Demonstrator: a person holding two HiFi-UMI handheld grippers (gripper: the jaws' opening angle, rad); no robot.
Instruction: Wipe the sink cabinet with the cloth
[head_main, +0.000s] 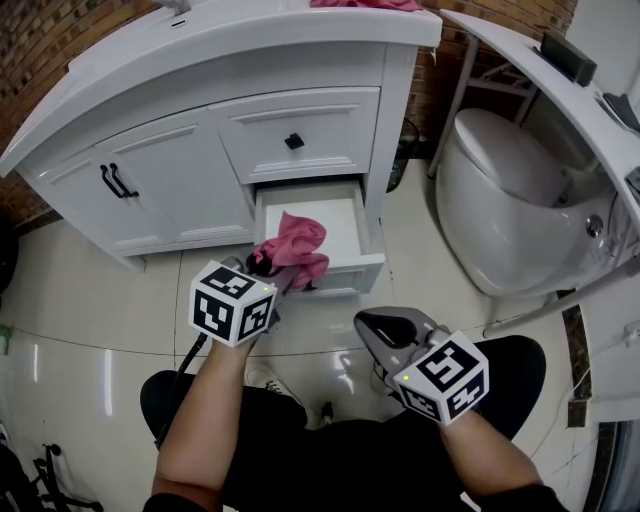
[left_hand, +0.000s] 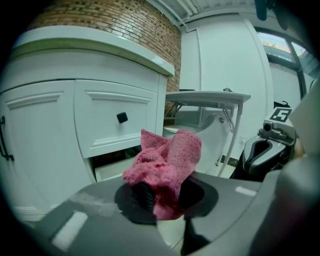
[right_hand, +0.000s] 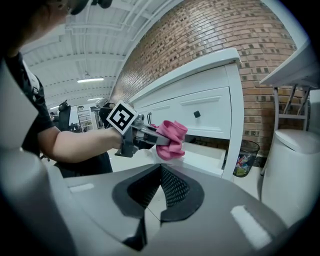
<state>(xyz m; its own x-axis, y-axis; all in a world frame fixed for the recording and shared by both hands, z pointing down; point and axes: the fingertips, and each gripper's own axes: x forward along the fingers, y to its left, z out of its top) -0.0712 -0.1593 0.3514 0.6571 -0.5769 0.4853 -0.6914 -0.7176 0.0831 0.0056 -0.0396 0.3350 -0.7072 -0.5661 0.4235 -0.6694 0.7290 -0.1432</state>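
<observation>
A crumpled pink cloth (head_main: 294, 246) is clamped in my left gripper (head_main: 272, 268), held just above the open bottom drawer (head_main: 345, 222) of the white sink cabinet (head_main: 200, 120). In the left gripper view the cloth (left_hand: 165, 167) bulges out over the jaws, with the upper drawer's black knob (left_hand: 122, 117) behind it. My right gripper (head_main: 378, 330) hangs lower right, jaws together and empty, apart from the cabinet. From the right gripper view I see the left gripper (right_hand: 150, 136) with the cloth (right_hand: 171, 138) in front of the cabinet.
A white toilet (head_main: 510, 200) stands right of the cabinet under a white shelf (head_main: 540, 70). A small waste bin (right_hand: 244, 156) sits between cabinet and toilet. Another pink cloth (head_main: 365, 4) lies on the countertop. Glossy tiled floor (head_main: 90, 330) spreads at the left.
</observation>
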